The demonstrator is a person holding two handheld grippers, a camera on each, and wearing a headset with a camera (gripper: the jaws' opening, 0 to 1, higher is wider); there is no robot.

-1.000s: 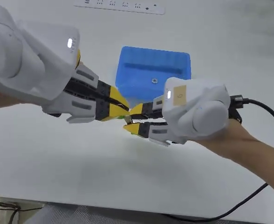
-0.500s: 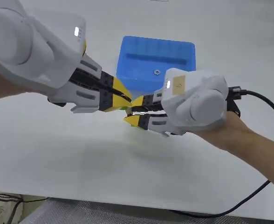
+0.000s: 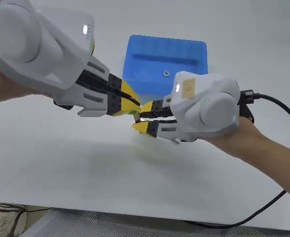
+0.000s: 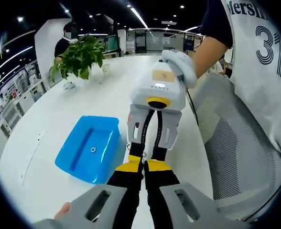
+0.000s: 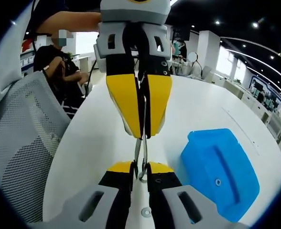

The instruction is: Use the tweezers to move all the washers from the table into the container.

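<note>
Pinched tight on a pair of thin silver metal tweezers with the yellow-tipped black jaws of the left gripper, reaching in from the top of the right gripper view, tweezers sticking out past the tips. Facing it tip to tip with the right gripper, yellow jaw tips set close on either side of the tweezers' lower end; cannot tell whether pressing on the metal or merely bracketing it. Both held over the white table, meeting just in front of the shallow blue plastic container in the head view. Lying flat on the table, seen between the roots of the right gripper's jaws in its own view: one small round metal washer. Already resting on the container floor, near the middle: a second washer, visible too in the head view and the left gripper view. Trailing off the back of the right gripper toward the table edge: a black cable. At the far end of the table in the left gripper view: a leafy green potted plant; beside the table, a grey mesh chair
</note>
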